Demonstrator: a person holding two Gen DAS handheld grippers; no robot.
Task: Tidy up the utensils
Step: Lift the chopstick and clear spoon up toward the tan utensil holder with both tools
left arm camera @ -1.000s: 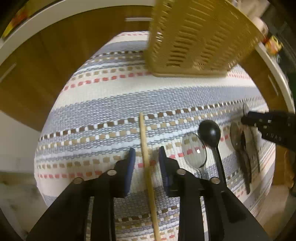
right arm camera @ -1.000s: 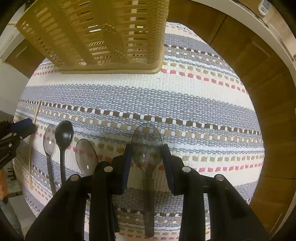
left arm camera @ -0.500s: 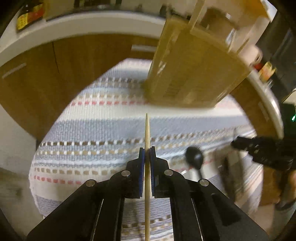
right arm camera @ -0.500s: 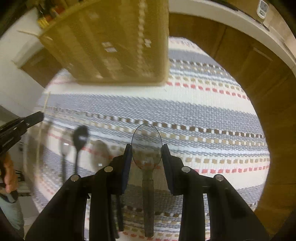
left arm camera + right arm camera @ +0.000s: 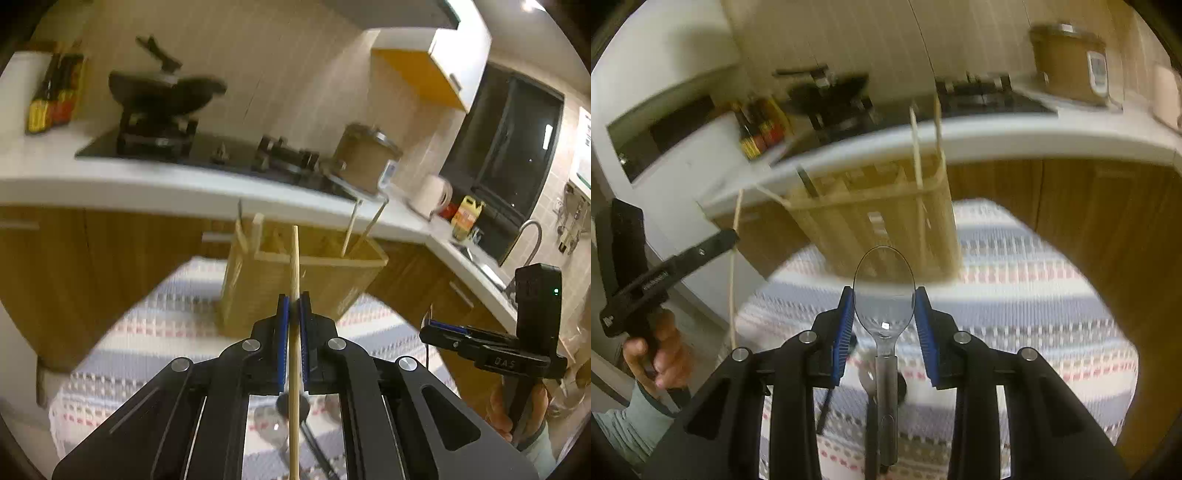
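My left gripper point(image 5: 294, 308) is shut on a wooden chopstick point(image 5: 294, 258), held above the striped cloth and pointing toward the tan utensil basket point(image 5: 295, 284). My right gripper point(image 5: 884, 306) is shut on the bowl of a clear plastic spoon point(image 5: 884, 291), its handle running back under the jaws. The basket point(image 5: 879, 229) stands upright ahead in the right wrist view, with chopsticks point(image 5: 916, 147) sticking out of it. Each gripper shows in the other's view: the right gripper point(image 5: 428, 330) at the right edge, the left gripper point(image 5: 733, 236) at the left edge with its chopstick point(image 5: 733, 280).
A black spoon point(image 5: 295, 406) and other spoons lie on the striped cloth point(image 5: 166, 332) below the grippers. Behind the basket runs a white counter point(image 5: 147, 184) with a stove, a wok point(image 5: 162, 92), a rice cooker point(image 5: 365, 158) and bottles. Wooden cabinet fronts point(image 5: 1071, 221) stand close behind.
The left gripper closed on the chopstick and lifted it off the cloth. The right gripper rose with the clear spoon. Both views tilted up from the cloth toward the basket and counter.
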